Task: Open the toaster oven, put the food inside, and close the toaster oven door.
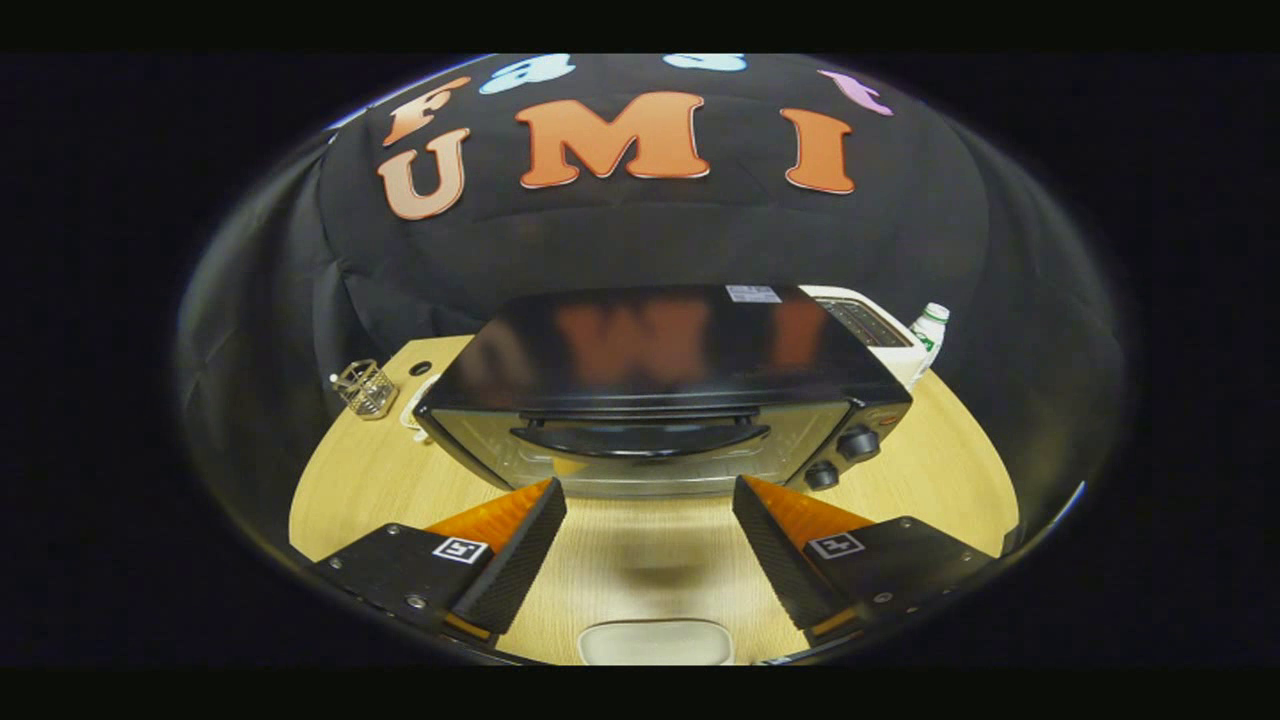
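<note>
A black toaster oven (660, 350) stands on the wooden table (940, 460) just beyond my fingers, its glass door closed. The curved door handle (640, 438) runs across the top of the door, above and ahead of the fingertips. Two knobs (858, 444) sit on the oven's right side. My gripper (648, 490) is open, fingers wide apart, with bare table between them and nothing held. A pale plate rim (655, 640) shows on the table below the gap between the fingers; whether food lies on it is hidden.
A wire basket (366, 388) stands on the table to the left of the oven. Behind the oven's right side are a white appliance (870, 325) and a plastic bottle (930, 330). Black cloth walls the back.
</note>
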`<state>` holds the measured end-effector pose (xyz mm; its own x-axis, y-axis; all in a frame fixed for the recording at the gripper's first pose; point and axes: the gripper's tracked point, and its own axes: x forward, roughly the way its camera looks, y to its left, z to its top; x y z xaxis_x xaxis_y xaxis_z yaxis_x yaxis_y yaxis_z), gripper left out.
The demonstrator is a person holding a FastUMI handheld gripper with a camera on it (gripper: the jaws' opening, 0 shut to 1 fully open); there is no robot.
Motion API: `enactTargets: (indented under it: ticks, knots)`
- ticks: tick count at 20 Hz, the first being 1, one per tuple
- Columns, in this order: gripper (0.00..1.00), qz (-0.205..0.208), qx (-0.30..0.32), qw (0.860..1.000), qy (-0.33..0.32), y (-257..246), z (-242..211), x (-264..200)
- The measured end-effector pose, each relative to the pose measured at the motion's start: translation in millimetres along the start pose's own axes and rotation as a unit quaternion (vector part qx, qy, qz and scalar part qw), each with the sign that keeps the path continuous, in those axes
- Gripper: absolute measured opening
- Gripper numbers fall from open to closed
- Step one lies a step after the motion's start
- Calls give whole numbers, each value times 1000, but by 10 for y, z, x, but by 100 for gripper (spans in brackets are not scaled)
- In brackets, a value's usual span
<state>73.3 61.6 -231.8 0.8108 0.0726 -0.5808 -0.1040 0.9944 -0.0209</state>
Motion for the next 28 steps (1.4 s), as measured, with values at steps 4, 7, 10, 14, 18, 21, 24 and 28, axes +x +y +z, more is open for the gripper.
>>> enactTargets:
  ticks: [4,7,10,14,18,21,24,28]
  knots:
    - [100,1,10,1000,-26,-49,256,-133]
    - [100,0,1,998,-60,-92,509,-291]
    - [100,2,8,997,-79,-77,688,-498]
    - [100,9,4,994,-107,-69,883,-760]
    - [100,-6,-7,989,-148,-169,1129,-1023]
    - [100,-17,-1,985,-171,-262,1271,-1169]
    - [100,-23,8,984,-178,-301,1285,-1227]
    - [100,-23,6,984,-176,-299,1221,-1258]
